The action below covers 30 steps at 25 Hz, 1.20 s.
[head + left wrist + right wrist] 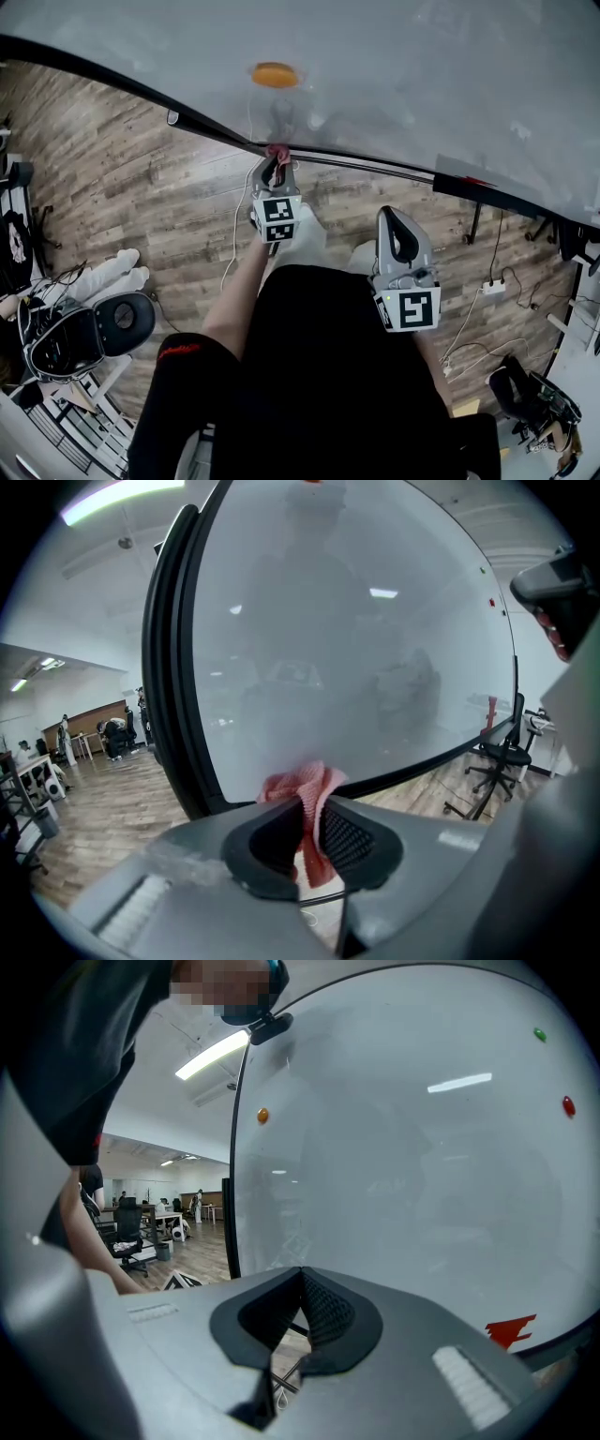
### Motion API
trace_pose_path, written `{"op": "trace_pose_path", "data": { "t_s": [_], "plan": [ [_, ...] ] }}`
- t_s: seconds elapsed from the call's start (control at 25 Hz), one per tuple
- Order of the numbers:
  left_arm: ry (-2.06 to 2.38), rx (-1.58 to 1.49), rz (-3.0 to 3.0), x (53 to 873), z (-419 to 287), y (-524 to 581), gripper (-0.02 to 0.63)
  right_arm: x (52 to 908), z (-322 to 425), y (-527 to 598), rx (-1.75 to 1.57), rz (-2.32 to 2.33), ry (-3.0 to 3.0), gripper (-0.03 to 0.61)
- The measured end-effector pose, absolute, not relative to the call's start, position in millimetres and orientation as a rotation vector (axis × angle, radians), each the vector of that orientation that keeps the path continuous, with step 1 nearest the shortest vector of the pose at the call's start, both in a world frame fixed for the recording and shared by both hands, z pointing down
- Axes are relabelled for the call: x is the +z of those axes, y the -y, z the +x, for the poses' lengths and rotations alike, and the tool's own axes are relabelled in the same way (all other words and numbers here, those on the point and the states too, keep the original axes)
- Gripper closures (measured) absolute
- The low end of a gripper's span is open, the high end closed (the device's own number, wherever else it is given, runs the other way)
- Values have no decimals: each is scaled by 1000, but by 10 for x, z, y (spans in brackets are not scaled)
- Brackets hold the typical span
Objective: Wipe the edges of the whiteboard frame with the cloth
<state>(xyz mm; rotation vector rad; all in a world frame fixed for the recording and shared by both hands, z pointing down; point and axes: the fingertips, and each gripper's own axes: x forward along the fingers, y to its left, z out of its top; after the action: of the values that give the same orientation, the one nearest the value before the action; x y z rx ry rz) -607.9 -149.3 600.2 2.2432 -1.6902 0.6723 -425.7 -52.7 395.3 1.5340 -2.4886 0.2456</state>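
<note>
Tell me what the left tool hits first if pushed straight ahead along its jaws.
The whiteboard's black frame, at its lower edge near the corner. The left tool is shut on the pink cloth, whose tip seems to be at that edge already. Actual contact is hard to judge.

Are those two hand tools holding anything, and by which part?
The left hand-held gripper pinches a pink cloth near its middle, a bunched end poking out at the whiteboard frame. The right hand-held gripper is shut, holding nothing.
</note>
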Motion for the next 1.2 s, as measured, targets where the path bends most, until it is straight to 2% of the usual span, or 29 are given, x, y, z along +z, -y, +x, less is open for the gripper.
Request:
{"op": "trace_pose_path", "data": {
  "t_s": [1.2],
  "plan": [
    [1599, 711, 2314, 5988, -5212, 1379, 572, 3979, -3522, 337, 280, 1630, 2440, 577]
  ]
}}
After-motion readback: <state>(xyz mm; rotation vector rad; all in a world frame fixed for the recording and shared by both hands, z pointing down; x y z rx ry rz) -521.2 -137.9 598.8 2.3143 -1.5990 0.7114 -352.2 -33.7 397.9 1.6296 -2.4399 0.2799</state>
